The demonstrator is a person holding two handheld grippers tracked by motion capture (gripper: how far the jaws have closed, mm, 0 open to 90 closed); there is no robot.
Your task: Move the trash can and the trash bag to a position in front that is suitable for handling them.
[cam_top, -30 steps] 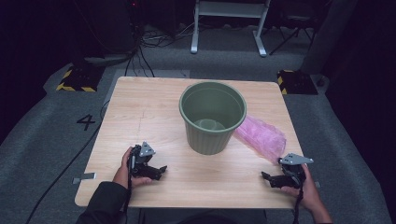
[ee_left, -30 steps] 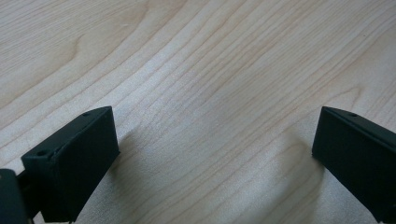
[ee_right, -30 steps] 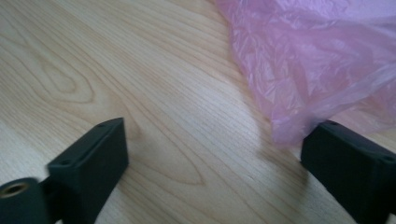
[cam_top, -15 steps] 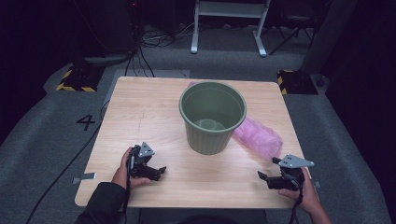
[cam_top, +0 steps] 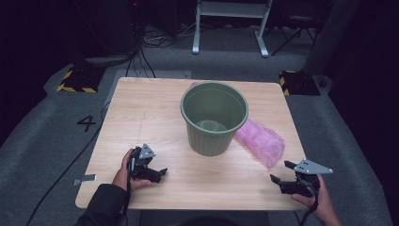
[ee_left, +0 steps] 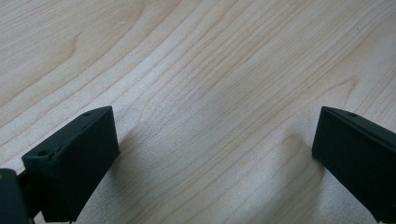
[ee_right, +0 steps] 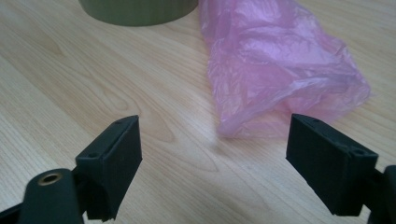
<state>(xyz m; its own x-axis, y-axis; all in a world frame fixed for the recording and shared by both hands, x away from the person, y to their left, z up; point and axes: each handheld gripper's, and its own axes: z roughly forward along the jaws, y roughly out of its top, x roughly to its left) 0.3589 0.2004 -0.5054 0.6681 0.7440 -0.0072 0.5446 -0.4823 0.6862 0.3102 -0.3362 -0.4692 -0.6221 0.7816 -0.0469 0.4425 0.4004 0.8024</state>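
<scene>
A green plastic bucket (cam_top: 214, 117) stands upright in the middle of the wooden table (cam_top: 150, 108), with nothing in it. A crumpled pink plastic bag (cam_top: 261, 141) lies against its right side; in the right gripper view the pink bag (ee_right: 275, 60) lies just beyond the jaws, beside the bucket's base (ee_right: 137, 9). My left gripper (cam_top: 160, 173) rests open near the front left, its jaws wide over bare wood (ee_left: 210, 93). My right gripper (cam_top: 278, 173) is open at the front right, a short way in front of the bag's near end.
The table's front edge runs just under both hands. Around the table the floor is grey carpet, with cables (cam_top: 141, 56) and a white stand (cam_top: 230, 19) behind. Yellow-black striped blocks (cam_top: 75, 80) sit at the far corners.
My right gripper has drawn back toward the front edge and slightly right, away from the pink bag. The left gripper has not moved.
</scene>
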